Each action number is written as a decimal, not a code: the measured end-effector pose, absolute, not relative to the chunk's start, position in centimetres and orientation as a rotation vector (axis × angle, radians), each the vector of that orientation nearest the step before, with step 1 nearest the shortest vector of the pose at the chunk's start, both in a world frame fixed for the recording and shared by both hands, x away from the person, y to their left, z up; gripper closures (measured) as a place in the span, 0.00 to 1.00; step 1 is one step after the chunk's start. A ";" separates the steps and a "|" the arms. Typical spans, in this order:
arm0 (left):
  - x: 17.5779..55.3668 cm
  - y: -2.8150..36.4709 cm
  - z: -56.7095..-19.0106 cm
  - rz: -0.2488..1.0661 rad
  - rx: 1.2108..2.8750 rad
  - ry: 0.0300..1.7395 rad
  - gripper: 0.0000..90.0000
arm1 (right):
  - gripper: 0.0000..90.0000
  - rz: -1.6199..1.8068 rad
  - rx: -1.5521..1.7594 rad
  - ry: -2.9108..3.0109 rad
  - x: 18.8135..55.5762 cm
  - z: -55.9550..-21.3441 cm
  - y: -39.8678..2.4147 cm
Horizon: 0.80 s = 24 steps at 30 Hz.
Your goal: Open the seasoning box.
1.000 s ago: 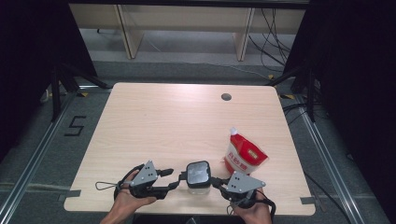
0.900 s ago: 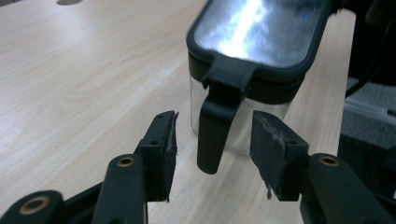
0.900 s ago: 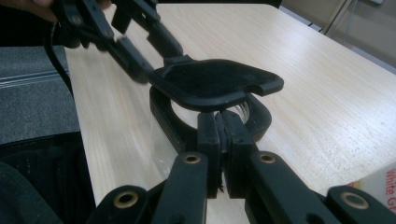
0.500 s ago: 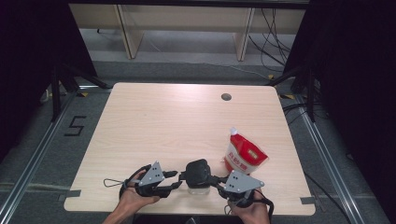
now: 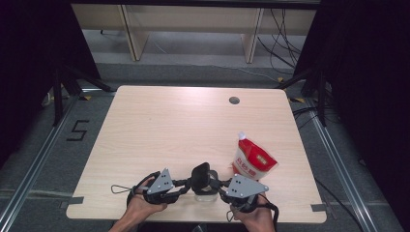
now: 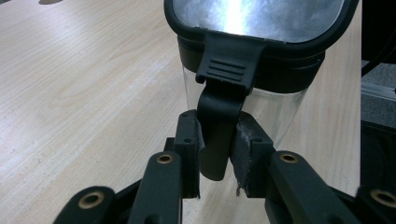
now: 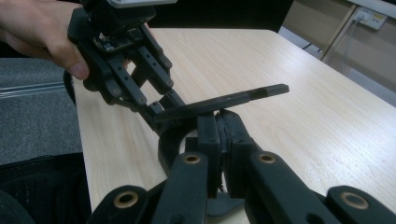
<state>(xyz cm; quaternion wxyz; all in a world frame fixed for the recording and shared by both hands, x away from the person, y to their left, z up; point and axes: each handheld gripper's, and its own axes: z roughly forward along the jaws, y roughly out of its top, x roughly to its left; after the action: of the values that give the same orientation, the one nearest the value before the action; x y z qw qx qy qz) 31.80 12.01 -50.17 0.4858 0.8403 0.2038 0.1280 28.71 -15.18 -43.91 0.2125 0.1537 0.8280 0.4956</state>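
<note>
Spanning most of the high view, a pale wood-grain rectangular table (image 5: 193,130) with rounded corners and a small round dark grommet hole (image 5: 234,100) is carrying everything here. A red and white soft plastic pouch (image 5: 252,162) with a puckered top corner is sitting near the front right, just beside the right gripper (image 5: 220,186). At the front edge, between the two hands, a clear smooth-walled jar (image 6: 280,105) with a thick black collar is standing upright on the wood, its hinged black-rimmed lid (image 5: 200,177) with a glossy, reflective panel tipped up. The left gripper (image 6: 217,147), a black jointed frame with brass-coloured rivets, is clamping its two flat pads on the ribbed black plastic latch tab (image 6: 219,126) hanging from the lid's rim, as the left gripper view shows. The right gripper, of the same build and topped by a grey three-cornered plate (image 5: 245,186), is pressing its jaws nearly together on the jar's dark rim, though exactly what sits between them is hard to make out in the right gripper view.
</note>
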 end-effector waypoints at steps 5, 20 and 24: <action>31.7 12.0 -50.1 0.319 2.055 0.486 0.81 | 0.98 1.384 0.424 2.298 28.7 -43.6 -14.6; 31.4 12.0 -50.1 0.333 2.051 0.510 0.81 | 0.98 1.410 0.343 2.319 28.7 -42.5 -12.1; 31.4 11.9 -50.2 0.324 2.040 0.519 0.81 | 0.98 1.419 0.332 2.321 28.8 -42.5 -11.5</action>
<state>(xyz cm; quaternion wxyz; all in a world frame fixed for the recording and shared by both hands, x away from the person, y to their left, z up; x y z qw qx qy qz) 31.37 11.89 -50.16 0.4847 0.8379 0.2131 0.1330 28.85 -11.53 -42.48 0.1990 0.1187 0.8299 0.5075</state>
